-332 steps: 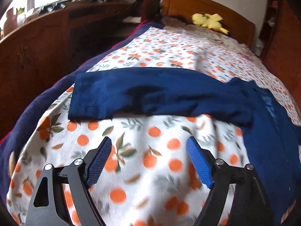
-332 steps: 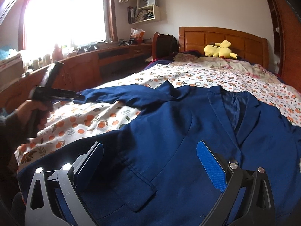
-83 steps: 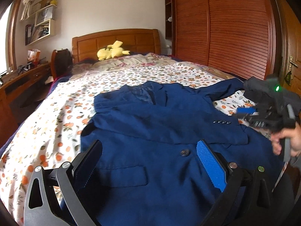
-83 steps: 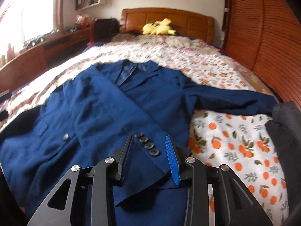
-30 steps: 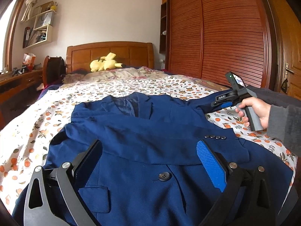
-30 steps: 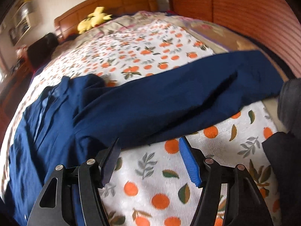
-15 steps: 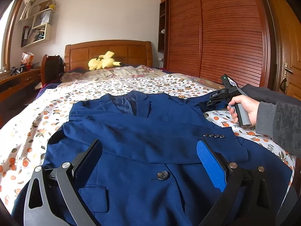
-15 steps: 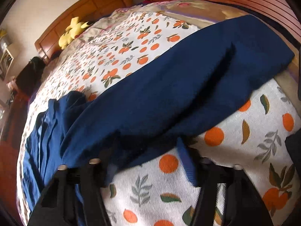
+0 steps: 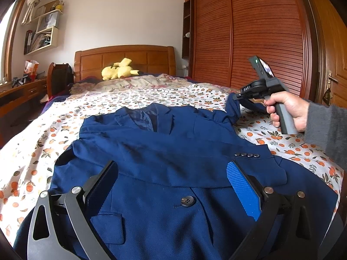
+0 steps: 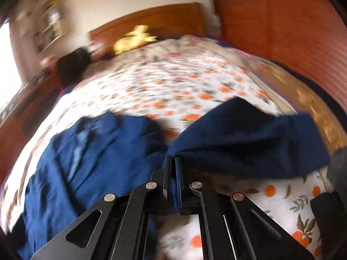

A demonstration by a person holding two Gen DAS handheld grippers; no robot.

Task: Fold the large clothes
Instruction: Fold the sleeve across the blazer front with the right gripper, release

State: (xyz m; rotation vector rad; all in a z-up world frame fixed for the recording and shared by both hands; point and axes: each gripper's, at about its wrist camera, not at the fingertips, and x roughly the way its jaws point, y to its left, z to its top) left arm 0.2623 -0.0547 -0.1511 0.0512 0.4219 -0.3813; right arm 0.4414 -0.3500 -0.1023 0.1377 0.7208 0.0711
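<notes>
The jacket [image 9: 173,173] is lying face up on the bed [image 9: 32,147], one sleeve already folded across its chest. The right gripper [image 10: 173,162], open over the other sleeve [image 10: 249,143] half a second ago, is now clamping it and lifting it off the sheet, the blurred wrist view suggesting quick motion. The left gripper [image 9: 171,184] is hovering over the hem, jaws wide apart, holding nothing. The second sleeve fold is probably beginning.
</notes>
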